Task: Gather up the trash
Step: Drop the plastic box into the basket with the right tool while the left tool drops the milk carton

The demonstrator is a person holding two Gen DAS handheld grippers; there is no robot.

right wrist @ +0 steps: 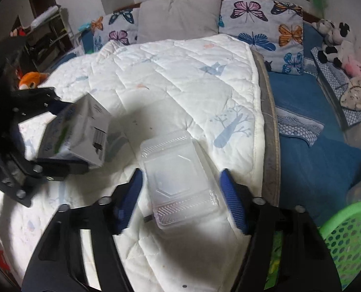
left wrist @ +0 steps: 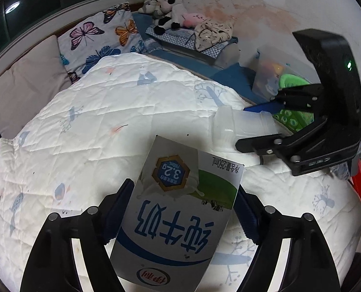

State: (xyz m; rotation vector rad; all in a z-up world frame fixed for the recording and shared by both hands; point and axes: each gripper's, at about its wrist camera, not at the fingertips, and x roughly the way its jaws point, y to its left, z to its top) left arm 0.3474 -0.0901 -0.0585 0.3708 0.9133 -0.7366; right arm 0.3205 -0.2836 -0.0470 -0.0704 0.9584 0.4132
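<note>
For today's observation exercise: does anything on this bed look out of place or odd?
Yes. A milk carton and a clear plastic clamshell box are litter on the white quilt, where bedding alone belongs. The carton sits tilted between the left tool's pads; the box lies flat, apparently empty.

Dim room, harsh light on the quilt [left wrist: 102, 112]

Fisheye bends and darkens the edges; the carton [right wrist: 78, 131] blurs, casting a soft shadow; the window [left wrist: 27, 2] reflects a lamp.
</note>
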